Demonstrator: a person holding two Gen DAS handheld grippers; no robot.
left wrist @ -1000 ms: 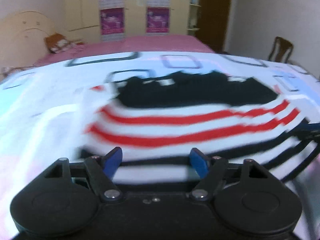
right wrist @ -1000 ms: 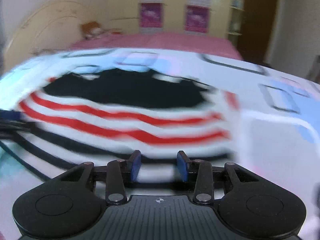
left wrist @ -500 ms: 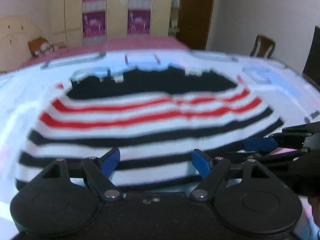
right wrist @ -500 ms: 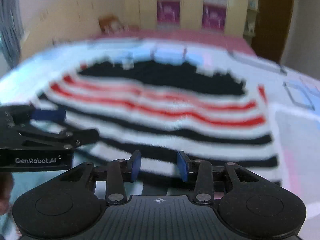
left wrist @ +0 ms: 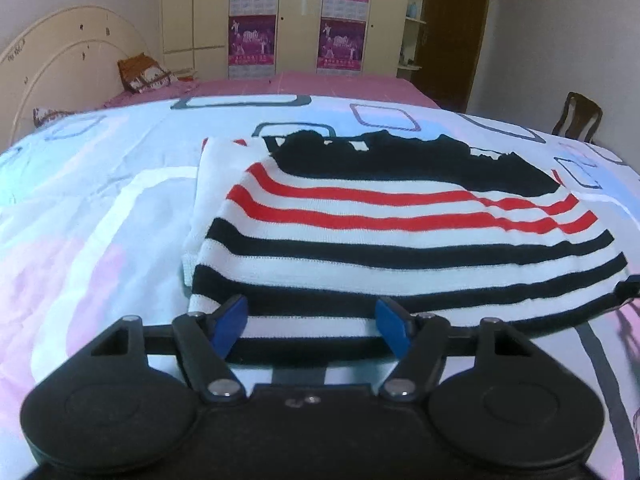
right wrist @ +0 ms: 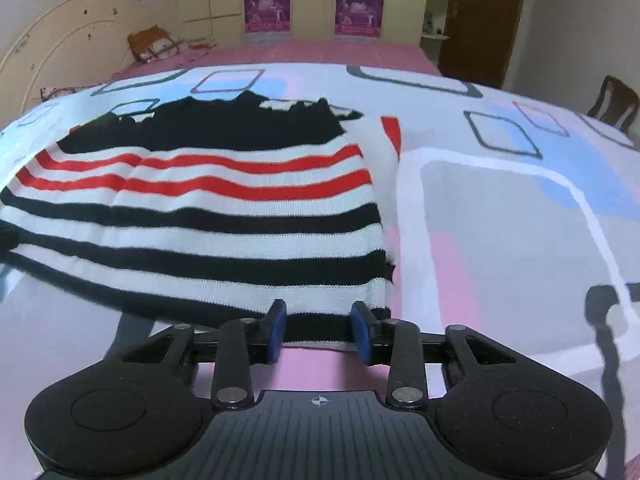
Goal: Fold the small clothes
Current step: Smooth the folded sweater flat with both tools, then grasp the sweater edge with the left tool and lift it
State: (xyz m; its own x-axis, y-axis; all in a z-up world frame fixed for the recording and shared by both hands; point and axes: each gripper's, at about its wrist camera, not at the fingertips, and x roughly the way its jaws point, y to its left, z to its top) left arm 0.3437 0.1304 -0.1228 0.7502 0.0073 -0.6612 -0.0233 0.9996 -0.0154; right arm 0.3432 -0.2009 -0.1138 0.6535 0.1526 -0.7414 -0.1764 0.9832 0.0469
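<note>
A small knit sweater (left wrist: 400,240) with black and red stripes and a black top lies folded flat on the quilt; it also shows in the right wrist view (right wrist: 200,208). My left gripper (left wrist: 311,320) sits at the sweater's near hem toward its left corner. Its jaws stand wide and are closing, with the hem between them and the pads clear of the cloth. My right gripper (right wrist: 319,330) is at the near right corner of the hem. Its narrower jaws are closing too, with the black hem edge between the pads, which do not pinch it.
The quilt (left wrist: 100,220), white with pink, blue and grey squares, covers the near bed. Beyond it lies a pink sheet (left wrist: 320,84), a cream headboard (left wrist: 60,64) and a stuffed toy (left wrist: 140,74). A wooden chair (left wrist: 578,118) stands far right, and a wardrobe (left wrist: 296,16) at the back.
Both grippers have shifted apart along the near hem, the left one leftward and the right one rightward. Each has nearly left the other's view. Both pairs of jaws have narrowed a little.
</note>
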